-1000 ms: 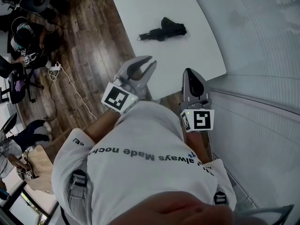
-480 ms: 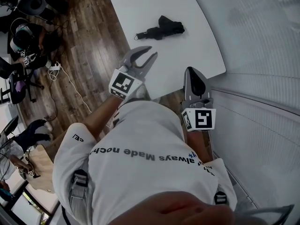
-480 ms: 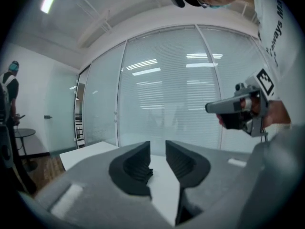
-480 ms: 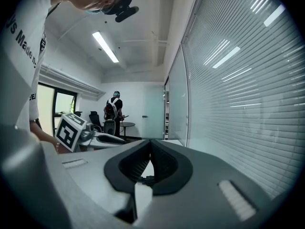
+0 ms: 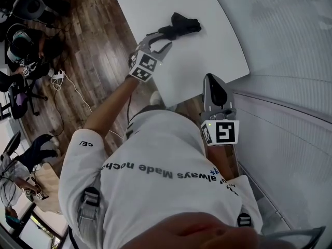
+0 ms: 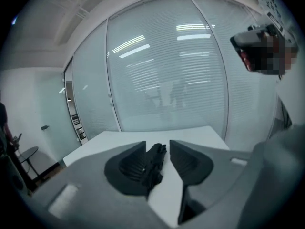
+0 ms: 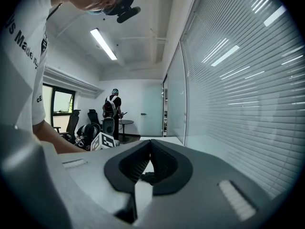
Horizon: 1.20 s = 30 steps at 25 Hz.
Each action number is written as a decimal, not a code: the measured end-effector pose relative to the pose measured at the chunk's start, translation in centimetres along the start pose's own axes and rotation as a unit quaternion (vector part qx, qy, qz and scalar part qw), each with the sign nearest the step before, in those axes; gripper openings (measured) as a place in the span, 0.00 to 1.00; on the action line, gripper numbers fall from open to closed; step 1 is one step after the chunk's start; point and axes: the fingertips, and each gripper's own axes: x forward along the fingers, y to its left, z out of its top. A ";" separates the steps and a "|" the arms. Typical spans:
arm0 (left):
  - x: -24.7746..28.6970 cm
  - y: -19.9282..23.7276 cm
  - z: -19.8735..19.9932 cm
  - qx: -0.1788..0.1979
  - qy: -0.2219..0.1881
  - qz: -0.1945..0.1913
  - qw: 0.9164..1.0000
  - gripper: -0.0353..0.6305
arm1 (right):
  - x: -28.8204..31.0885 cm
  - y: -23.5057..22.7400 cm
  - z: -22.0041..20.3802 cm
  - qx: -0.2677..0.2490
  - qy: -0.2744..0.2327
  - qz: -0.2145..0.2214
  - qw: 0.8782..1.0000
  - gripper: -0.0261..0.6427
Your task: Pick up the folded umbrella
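The umbrella point(image 5: 180, 26) lies folded on the white table point(image 5: 212, 61), towards its far side, black and crumpled, with its thin handle end pointing at the floor-side edge; it looks flat on the top and not yet lifted. What has changed is the left gripper point(image 5: 158, 39). A second ago it hung back by the person's body, short of the table's near corner; now the arm is stretched out and the gripper sits over the table, right at the umbrella's handle end. Its jaws are opening as it arrives, and the left gripper view shows the umbrella point(image 6: 155, 162) lying in the gap between them, close against one jaw. I cannot tell whether a pad touches it, but nothing is pressing on it from both sides. The right gripper point(image 5: 214, 83) has kept its place by the table's near edge, beside the person's torso, and its jaws are together with nothing held. The umbrella itself seems to rest where it did. To my eye the reach is about done and the grasp is what remains: the left gripper looks lined up on the umbrella, and it would need to close firmly on that soft, bunched fabric before any lift.
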 end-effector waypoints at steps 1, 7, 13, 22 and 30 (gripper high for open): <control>0.9 0.3 -0.9 0.006 0.011 -0.002 1.000 0.29 | 0.1 0.0 0.0 0.000 0.002 -0.001 1.000 0.04; 6.1 1.9 -6.3 0.017 0.078 -0.025 0.996 0.35 | 0.9 -0.1 -0.7 0.002 0.013 -0.006 1.000 0.04; 10.9 3.0 -12.0 0.034 0.141 -0.047 0.988 0.42 | 1.9 -0.2 -1.6 0.000 0.030 -0.008 1.000 0.04; 17.5 4.7 -18.4 0.047 0.229 -0.092 0.968 0.56 | 3.6 -0.7 -2.4 0.005 0.062 -0.024 0.998 0.04; 21.3 4.7 -21.3 0.029 0.250 -0.134 0.958 0.58 | 4.4 -2.3 -4.4 0.023 0.083 -0.041 0.995 0.04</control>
